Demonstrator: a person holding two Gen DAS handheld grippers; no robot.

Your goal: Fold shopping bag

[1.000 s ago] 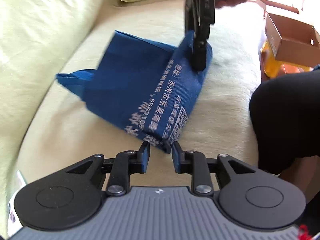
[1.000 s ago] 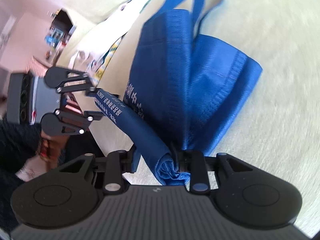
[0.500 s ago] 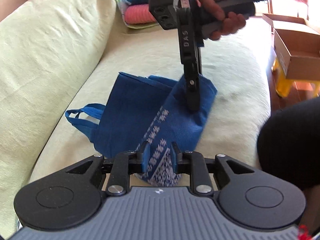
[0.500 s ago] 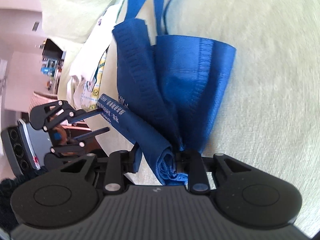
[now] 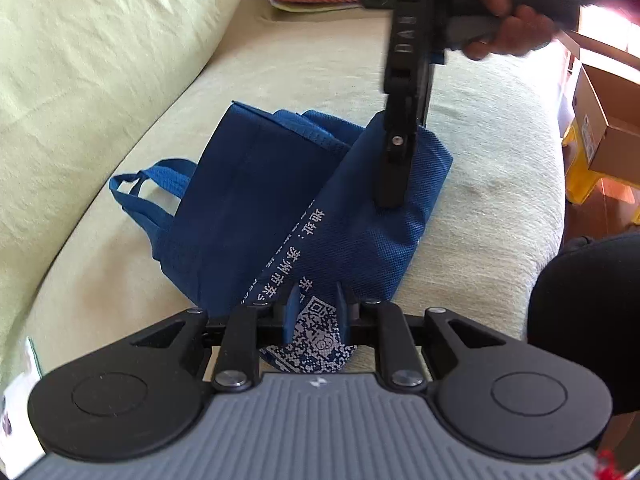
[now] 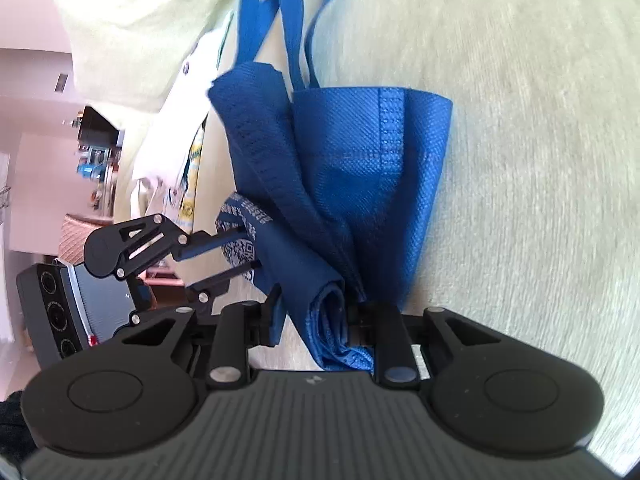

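We are working on a pale green sofa seat (image 5: 480, 208), and the blue shopping bag (image 5: 256, 208) lies across its middle, handles (image 5: 148, 184) trailing to the left toward the back cushion (image 5: 100, 60), with a cardboard box (image 5: 600, 120) well off to the right on the floor. The bag is already partly doubled, and the bottom panel with its white printing is lifted over the body of the bag, so we judge the step in hand to be carrying that bottom edge across toward the mouth. To do it well we should move both corners together and keep the edge between them taut and level, so the fold line comes out straight instead of slanting. The far corner is in the right gripper (image 6: 312, 320), whose jaws are clamped on a thick bunch of layers; that bunching could leave a lump, so we should lay it down flat before letting go. The near corner, the one with the printed square code, sits between the pads of the left gripper (image 5: 316, 316), whose jaws are closing on it. We should let that grip settle first, then set the edge down short of the handles.
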